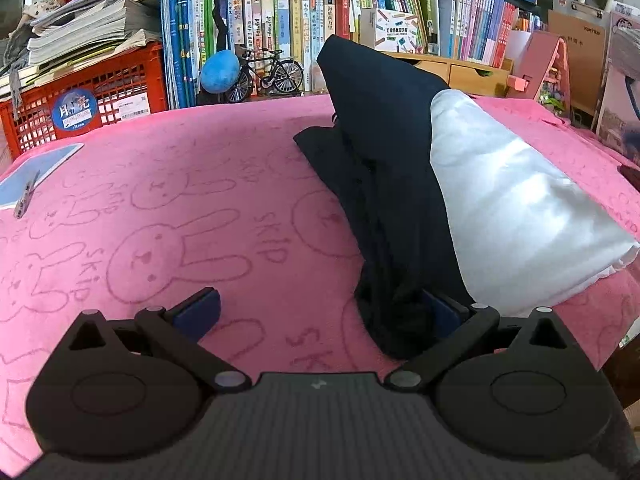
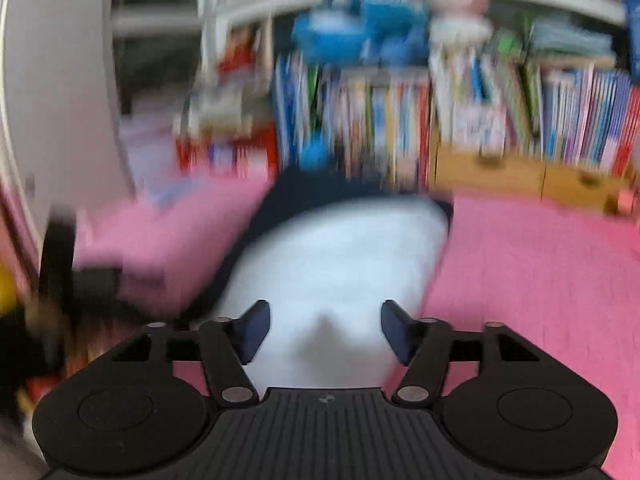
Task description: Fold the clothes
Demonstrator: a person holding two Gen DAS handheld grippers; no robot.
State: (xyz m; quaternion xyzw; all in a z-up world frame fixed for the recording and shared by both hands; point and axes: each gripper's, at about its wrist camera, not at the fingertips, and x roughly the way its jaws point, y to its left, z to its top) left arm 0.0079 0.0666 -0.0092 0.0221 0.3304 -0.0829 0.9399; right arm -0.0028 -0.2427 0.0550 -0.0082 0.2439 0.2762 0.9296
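Lying on the pink blanket [image 1: 168, 184], dark garment [image 1: 380, 128] draped beside white cloth [image 1: 516, 216], left gripper [image 1: 320, 316] fingers spread wide, dark fabric against one, right gripper [image 2: 325, 330] fingers apart over the white cloth, gripping nothing.

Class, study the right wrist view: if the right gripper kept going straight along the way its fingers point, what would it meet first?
Probably the white garment, which fills the gap ahead of the open right gripper. The picture is blurred, so depth is uncertain.

Both wrist views look forward and slightly down, low over the pink blanket [image 1: 180, 200], toward the bookshelf [image 2: 400, 120], sharing the clothes [image 1: 520, 220].
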